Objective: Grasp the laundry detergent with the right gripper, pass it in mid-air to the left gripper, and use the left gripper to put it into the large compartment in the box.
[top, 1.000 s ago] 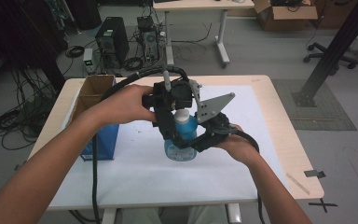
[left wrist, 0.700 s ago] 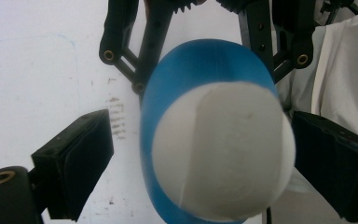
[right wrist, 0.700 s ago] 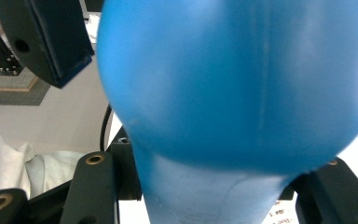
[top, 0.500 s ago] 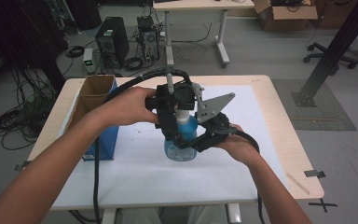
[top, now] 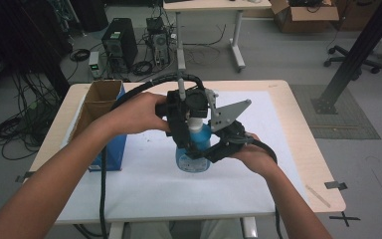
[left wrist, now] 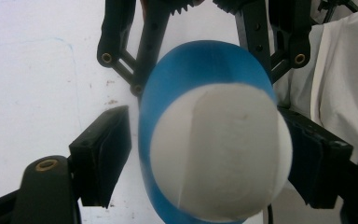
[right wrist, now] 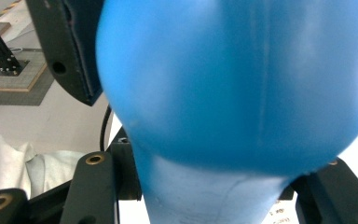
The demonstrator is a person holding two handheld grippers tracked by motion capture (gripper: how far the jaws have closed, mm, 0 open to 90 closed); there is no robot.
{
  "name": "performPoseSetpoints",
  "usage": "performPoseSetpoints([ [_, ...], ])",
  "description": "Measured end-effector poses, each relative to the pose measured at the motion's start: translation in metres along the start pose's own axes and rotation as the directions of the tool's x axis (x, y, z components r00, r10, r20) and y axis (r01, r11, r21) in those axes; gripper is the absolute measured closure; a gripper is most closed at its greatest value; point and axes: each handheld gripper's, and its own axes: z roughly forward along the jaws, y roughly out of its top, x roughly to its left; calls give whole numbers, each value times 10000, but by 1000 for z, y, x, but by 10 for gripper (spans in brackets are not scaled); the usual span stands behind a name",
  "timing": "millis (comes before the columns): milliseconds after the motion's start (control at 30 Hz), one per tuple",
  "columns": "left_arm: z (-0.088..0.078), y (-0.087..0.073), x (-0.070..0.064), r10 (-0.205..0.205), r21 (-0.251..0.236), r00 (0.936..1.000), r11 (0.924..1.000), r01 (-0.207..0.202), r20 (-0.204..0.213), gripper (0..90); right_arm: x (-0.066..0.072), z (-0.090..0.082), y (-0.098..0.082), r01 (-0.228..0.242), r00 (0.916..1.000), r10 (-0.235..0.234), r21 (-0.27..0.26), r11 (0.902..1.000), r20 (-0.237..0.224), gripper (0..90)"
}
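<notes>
Our right gripper (top: 218, 147) has its fingers (right wrist: 70, 51) clamped on the blue bottle (top: 193, 155), steadying it upright on the table (top: 298, 149). Our left gripper (top: 185, 117), above the bottle, spreads its fingers (left wrist: 100, 154) around the white cap (left wrist: 221, 151), probably to twist it. We read no label.

At your twelve o'clock a second table (top: 214, 6) stands on grey floor (top: 288, 55); a computer tower (top: 115, 47) sits at eleven.

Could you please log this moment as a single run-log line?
object: blue bottle with white cap, upright on table | left gripper: around cap, jaw gap visible | right gripper: on body
</notes>
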Motion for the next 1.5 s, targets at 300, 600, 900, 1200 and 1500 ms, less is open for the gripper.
performPoseSetpoints([
  [300,0,1,1,-10,21,10000,10000,10,37,310,0,0,0,-2,10000,2,-7,10000,14,440],
  [600,1,1,1,43,49,9999,10000,-43,119,372,0,0,-1,0,10000,0,8,10000,19,440],
  [900,0,2,-2,104,40,9999,9999,-104,-56,378,0,0,-1,27,10000,-27,-87,10000,52,440],
  [1200,-1,3,-3,122,108,9999,9999,-121,-89,380,1,0,-1,150,9999,-150,-109,9998,42,435],
  [1500,-9,-3,-2,-97,-53,9992,9999,95,-392,380,-1,-7,-5,-104,9981,105,-13,9999,607,200],
])
